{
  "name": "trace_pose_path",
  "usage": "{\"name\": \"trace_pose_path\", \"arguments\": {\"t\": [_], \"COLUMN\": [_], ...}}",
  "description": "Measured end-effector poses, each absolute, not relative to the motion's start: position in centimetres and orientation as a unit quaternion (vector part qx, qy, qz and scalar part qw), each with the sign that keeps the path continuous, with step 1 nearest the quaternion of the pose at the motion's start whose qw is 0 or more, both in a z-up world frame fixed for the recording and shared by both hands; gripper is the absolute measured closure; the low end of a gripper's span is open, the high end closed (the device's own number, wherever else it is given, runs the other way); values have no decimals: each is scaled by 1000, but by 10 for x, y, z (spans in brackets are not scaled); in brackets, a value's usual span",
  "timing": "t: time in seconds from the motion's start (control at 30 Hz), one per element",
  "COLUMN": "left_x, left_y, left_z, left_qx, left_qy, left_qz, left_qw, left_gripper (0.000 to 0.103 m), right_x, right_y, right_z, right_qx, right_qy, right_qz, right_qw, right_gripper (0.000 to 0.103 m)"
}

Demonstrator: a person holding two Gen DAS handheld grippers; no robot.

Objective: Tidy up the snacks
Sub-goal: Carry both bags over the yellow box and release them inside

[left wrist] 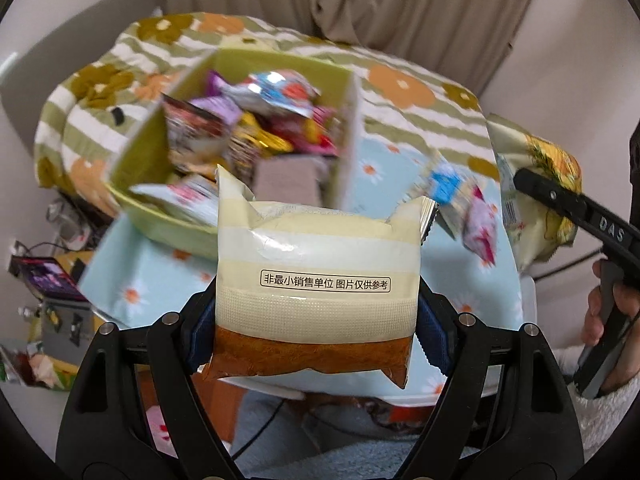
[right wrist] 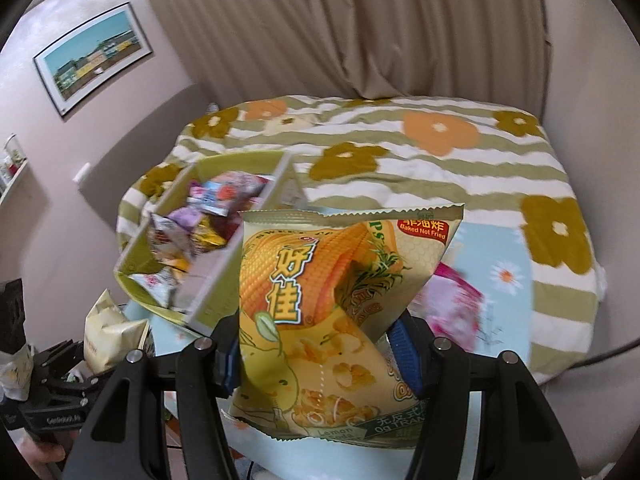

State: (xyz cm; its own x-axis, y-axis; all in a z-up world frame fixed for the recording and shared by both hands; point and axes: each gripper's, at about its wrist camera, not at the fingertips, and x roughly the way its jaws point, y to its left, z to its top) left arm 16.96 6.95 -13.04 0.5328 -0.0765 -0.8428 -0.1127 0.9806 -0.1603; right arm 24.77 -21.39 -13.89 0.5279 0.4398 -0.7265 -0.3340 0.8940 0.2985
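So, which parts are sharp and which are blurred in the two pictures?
Left wrist view: the cream packet in the left gripper is sharp; the green box is smeared. Right wrist view: the corn snack bag is sharp; the box behind is blurred, edges curved.

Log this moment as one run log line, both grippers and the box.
left gripper: shut on cream packet | right gripper: shut on corn snack bag | green box: holds snacks
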Motion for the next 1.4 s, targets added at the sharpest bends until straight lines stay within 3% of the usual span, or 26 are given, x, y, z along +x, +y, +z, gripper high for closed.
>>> {"name": "trace_pose_path", "arguments": {"t": [0.3,0.57,0.63,0.7,0.77,1.4], "left_x": [214,274,284,293,298,279], "left_y": [148,185,189,189,188,228], "left_z": [-113,-130,-135,-140,-144,-148], "left_qx": [-97,-71,-75,-71,-62,-63], "left_qy": [472,480,477,474,480,484], "left_qz": [24,-5,-20,-33,-32,-6], "left_qw": [876,874,875,877,875,873], "left_gripper": [24,23,19,6,2,2], "right_x": [267,292,298,302,306,340], "right_y": [-129,-75,-66,-61,-55,-6], "right_z": [-122,-120,-123,-127,-133,-134], "right_qx": [56,63,63,65,65,55], "right_qy": [421,424,427,432,440,454], "right_qz": [252,240,231,224,217,233], "right_qw": [870,871,872,871,869,858], "right_gripper": [46,46,46,46,46,46]}}
